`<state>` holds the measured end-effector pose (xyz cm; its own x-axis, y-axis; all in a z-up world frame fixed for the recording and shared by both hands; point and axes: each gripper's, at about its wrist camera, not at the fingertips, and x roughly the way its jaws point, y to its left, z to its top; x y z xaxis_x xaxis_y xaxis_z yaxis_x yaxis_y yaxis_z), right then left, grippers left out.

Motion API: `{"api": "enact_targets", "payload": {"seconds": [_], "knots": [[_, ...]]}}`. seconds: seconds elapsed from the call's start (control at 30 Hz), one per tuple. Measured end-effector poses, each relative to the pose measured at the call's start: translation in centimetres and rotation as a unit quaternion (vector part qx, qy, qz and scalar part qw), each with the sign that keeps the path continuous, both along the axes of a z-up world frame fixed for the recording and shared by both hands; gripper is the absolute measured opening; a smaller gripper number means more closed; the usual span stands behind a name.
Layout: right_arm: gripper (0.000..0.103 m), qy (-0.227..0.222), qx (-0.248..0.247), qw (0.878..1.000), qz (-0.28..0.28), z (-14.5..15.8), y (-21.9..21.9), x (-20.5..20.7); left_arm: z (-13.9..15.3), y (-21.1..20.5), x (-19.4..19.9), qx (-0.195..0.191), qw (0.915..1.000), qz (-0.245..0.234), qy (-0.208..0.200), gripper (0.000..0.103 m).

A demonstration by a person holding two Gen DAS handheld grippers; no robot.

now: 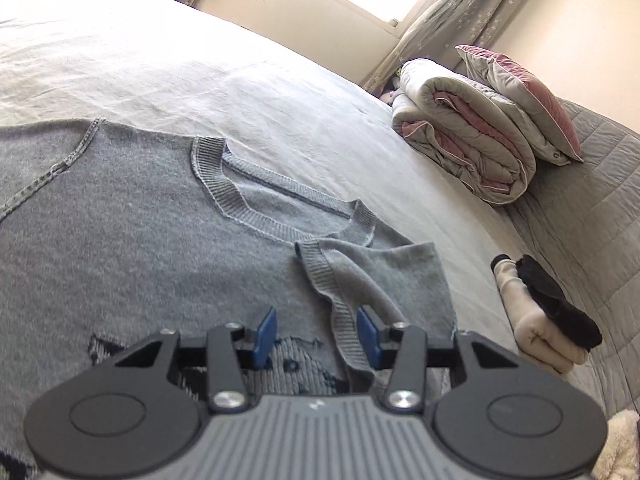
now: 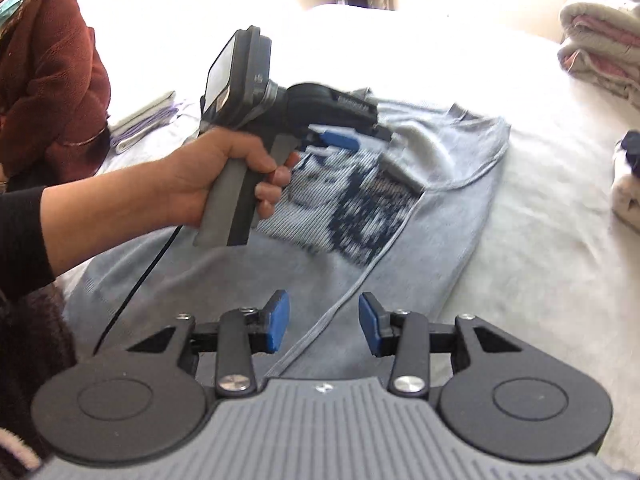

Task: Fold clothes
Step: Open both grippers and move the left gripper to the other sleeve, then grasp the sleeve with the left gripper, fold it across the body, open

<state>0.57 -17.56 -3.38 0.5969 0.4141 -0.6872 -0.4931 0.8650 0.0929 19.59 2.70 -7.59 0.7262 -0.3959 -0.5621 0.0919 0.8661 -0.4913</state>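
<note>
Now both grippers, left gripper (image 1: 316, 334) and right gripper (image 2: 324, 322), gape over the grey sweater (image 1: 140, 240)

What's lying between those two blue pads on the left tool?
In the left wrist view, the sweater's folded-over sleeve runs between the left gripper's open jaws, its ribbed cuff edge nearest the right pad. Below it lies the sweater's dark knitted pattern.

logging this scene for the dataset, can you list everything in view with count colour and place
sweater: one, grey-blue with dark knit pattern, flat on bed, sleeve folded over chest
bed sheet: one, pale, under sweater
rolled duvet: one, grey and pink, far right of bed
pillow: one, grey and pink, on duvet
folded clothes: small pile, cream and black, right edge
curtain: one, grey patterned, by window
seated person: one, maroon coat, beside bed
left gripper: open, over sleeve cuff
right gripper: open, over hem
</note>
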Motion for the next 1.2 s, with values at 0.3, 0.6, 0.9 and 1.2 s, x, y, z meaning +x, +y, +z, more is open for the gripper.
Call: {"api": "enact_targets", "payload": {"seconds": [0.3, 0.6, 0.9, 1.2], "knots": [[0.043, -0.116, -0.109, 0.987, 0.015, -4.3, 2.6, 7.3, -0.9, -0.5, 4.8, 0.002, 0.9994, -0.009, -0.033, 0.034], [0.005, -0.159, -0.111, 0.981, 0.021, -5.6, 3.3, 11.3, -0.3, -1.0, 5.7, 0.000, 0.9978, -0.026, -0.061, 0.002], [0.005, -0.153, -0.073, 0.985, 0.028, -4.9, 3.2, 11.4, 0.3, -1.5, 5.8, 0.068, 0.9949, -0.008, -0.074, 0.003], [0.015, -0.106, -0.029, 0.993, 0.036, -4.1, 2.8, 11.0, 1.4, 0.2, 3.5, 0.026, 0.9946, 0.004, -0.100, 0.012]]}}
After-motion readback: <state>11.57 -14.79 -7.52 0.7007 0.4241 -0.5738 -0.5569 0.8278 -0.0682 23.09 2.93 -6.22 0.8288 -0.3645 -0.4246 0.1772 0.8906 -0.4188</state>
